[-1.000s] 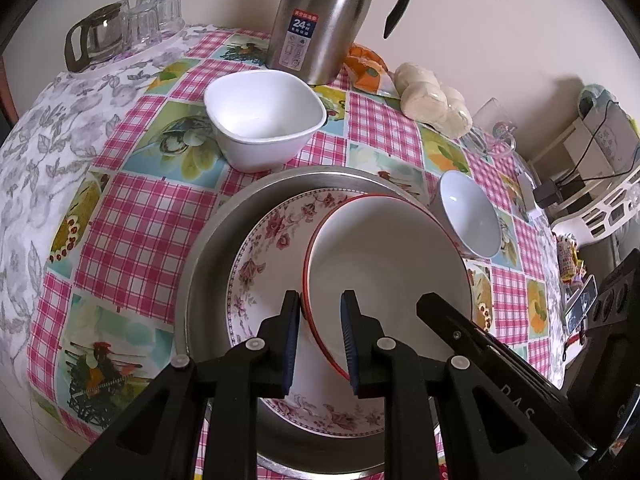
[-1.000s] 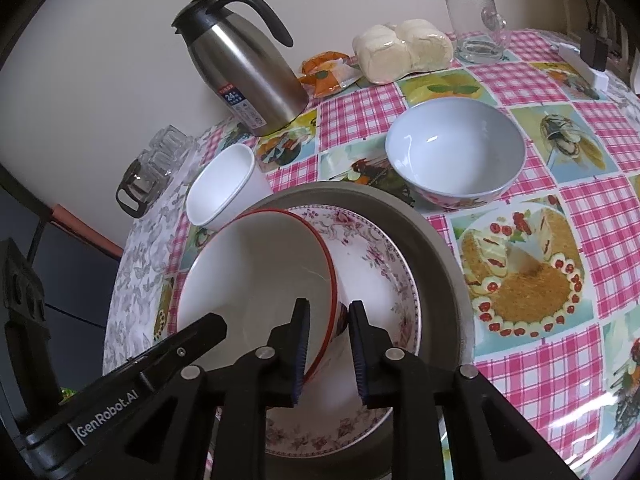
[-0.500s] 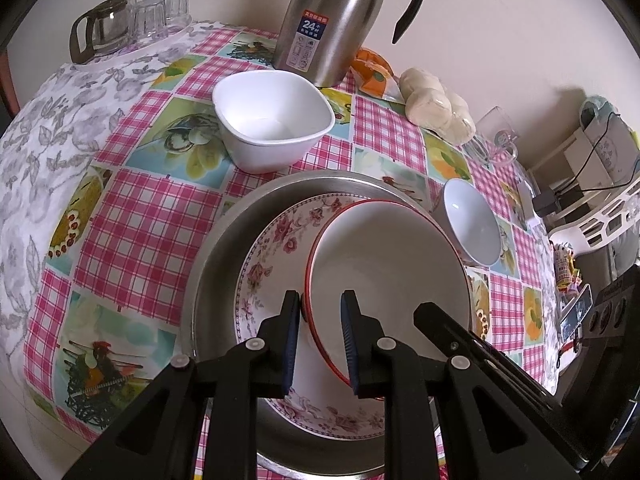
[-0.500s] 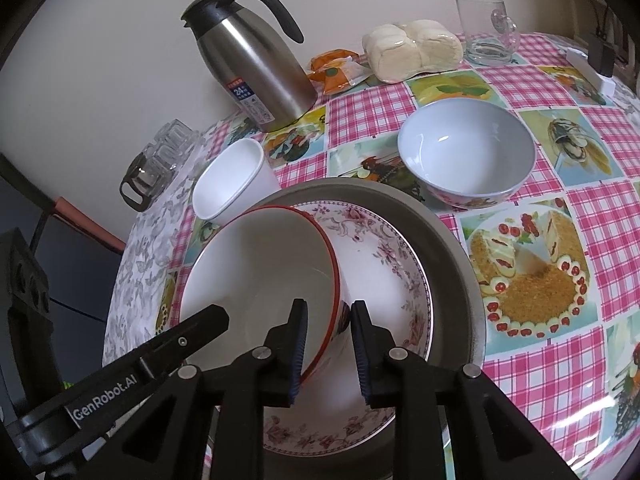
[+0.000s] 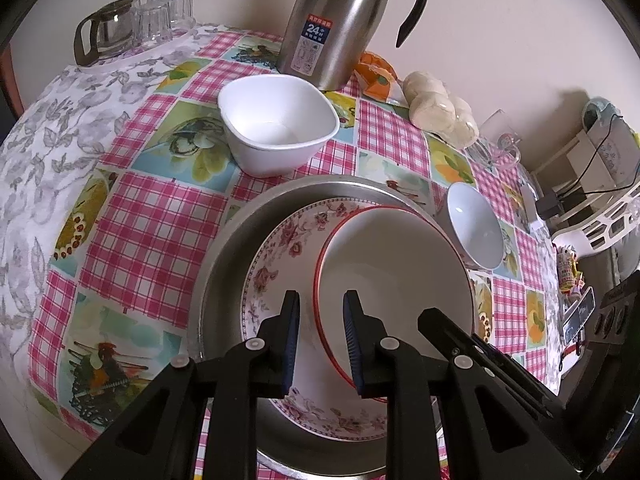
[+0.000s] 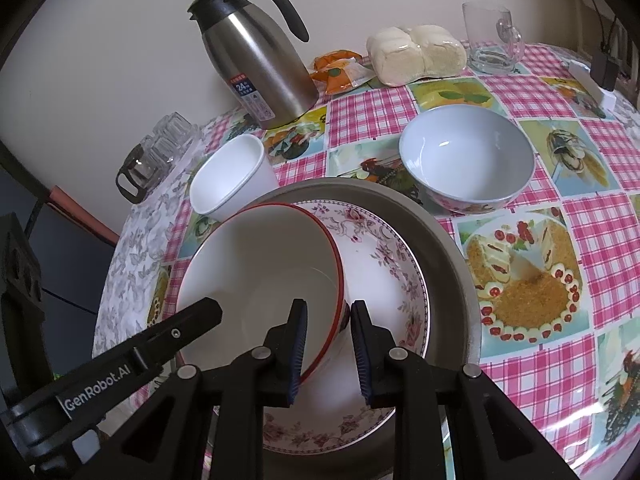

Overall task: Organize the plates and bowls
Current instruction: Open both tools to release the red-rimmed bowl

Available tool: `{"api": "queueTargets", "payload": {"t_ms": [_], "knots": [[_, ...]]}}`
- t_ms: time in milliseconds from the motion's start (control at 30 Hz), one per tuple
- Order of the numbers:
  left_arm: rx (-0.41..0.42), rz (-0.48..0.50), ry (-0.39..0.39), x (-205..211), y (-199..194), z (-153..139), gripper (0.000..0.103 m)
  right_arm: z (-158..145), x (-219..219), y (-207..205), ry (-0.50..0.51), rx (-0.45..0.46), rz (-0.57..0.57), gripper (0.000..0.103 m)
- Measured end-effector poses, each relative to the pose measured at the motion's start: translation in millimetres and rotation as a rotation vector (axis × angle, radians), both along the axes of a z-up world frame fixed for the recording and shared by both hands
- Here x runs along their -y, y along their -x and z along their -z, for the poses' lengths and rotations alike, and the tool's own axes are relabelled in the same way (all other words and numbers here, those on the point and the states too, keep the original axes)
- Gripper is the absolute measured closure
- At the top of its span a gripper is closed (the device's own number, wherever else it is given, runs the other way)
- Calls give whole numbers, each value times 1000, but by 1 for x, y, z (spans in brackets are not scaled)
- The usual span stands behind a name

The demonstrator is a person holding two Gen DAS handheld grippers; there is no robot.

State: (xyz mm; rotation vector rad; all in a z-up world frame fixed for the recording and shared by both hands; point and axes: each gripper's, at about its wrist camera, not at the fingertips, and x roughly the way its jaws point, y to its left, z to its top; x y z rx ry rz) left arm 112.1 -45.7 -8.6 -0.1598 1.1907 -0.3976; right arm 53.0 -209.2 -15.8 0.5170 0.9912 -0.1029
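You hold the red-rimmed bowl [image 5: 394,288] by its rim with both the left gripper [image 5: 320,344] and the right gripper [image 6: 328,346], inside the floral plate [image 6: 384,268] on the metal tray [image 6: 452,248]. The square white bowl [image 5: 276,120] and the blue-white bowl [image 6: 466,156] wait on the table.

A home dining spot, this: the counter [image 6: 600,208] wears a pink checked oilcloth printed with cakes and fruit. At its far edge, against a plain cream wall, stand a steel thermos jug [image 6: 256,64], wrapped buns [image 6: 416,58], a glass mug [image 6: 490,40] and upturned glasses [image 5: 164,16] beside a glass pot [image 5: 106,34].
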Motion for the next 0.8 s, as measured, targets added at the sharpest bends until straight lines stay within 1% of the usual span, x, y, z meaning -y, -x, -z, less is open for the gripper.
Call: {"api": "queueTargets", "payload": {"t_ms": [67,167,233,300,367,400,433,500,600,667,700,733,800], "knots": [[9,-1,-3,-1,1,-2,80,-2,0,1,15,-1,4,78],[19,-5,-4,-2,1,-5,77,-5,2,3,31,5,11,78],[24,-11,-7,-3,1,-6,71,-7,3,5,36,14,18,78],[37,-17,-19,-4,1,-9,66,-10,4,6,46,20,23,77],[49,-24,-25,-6,1,-11,61,-13,4,7,63,24,31,69],[54,-29,-27,-7,1,-13,55,-14,4,7,73,24,36,60],[59,-33,-31,-8,1,-14,51,-15,4,8,78,25,38,56],[73,-42,-46,-10,1,-15,48,-16,4,8,92,27,44,53],[87,-56,-82,-12,0,-17,46,-18,5,9,113,33,55,40],[95,-68,-101,-14,-1,-16,36,-20,6,10,129,38,63,37],[100,-75,-107,-16,-2,-16,29,-21,7,10,132,38,67,33],[103,-82,-109,-18,-2,-16,27,-21,8,11,133,39,71,30],[106,-96,-114,-21,-4,-16,26,-21,9,11,137,37,78,27]]}}
